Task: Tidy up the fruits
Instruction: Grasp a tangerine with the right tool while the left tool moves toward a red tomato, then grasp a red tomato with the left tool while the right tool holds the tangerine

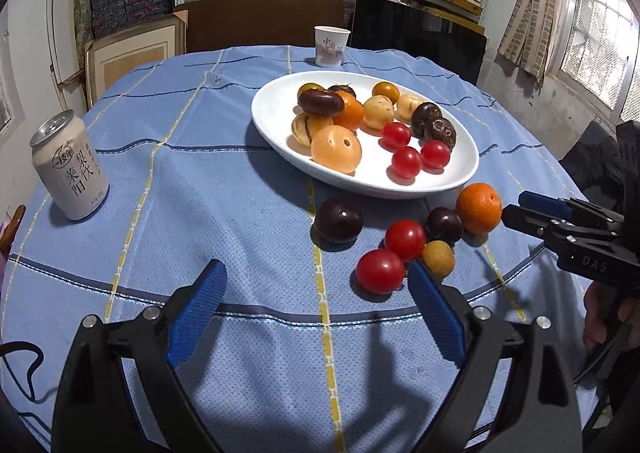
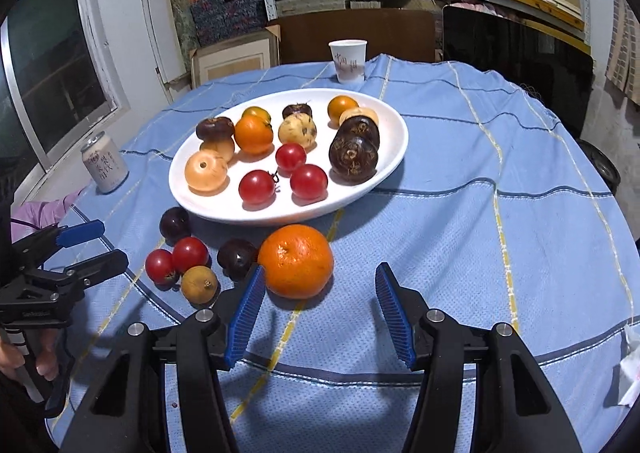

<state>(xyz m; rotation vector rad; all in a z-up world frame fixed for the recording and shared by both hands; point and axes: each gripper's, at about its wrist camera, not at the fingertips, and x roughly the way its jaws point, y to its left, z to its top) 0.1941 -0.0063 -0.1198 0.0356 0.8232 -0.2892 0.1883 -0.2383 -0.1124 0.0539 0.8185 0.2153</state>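
Note:
A white oval plate (image 1: 276, 113) (image 2: 396, 133) holds several fruits. In front of it on the cloth lie an orange (image 1: 478, 208) (image 2: 296, 262), two dark plums (image 1: 338, 219) (image 2: 237, 258), two red tomatoes (image 1: 380, 271) (image 2: 190, 254) and a small brown fruit (image 1: 438, 259) (image 2: 199, 285). My left gripper (image 1: 318, 285) is open and empty, its right finger beside the near tomato. My right gripper (image 2: 320, 291) is open and empty, just short of the orange. Each gripper shows in the other's view: the right (image 1: 524, 209) and the left (image 2: 96, 245).
A drink can (image 1: 70, 165) (image 2: 105, 162) stands at the table's left. A paper cup (image 1: 331, 46) (image 2: 347, 60) stands behind the plate. The round table has a blue striped cloth (image 1: 200, 173) (image 2: 500, 193). A dark screen (image 1: 416, 33) and shelves are behind.

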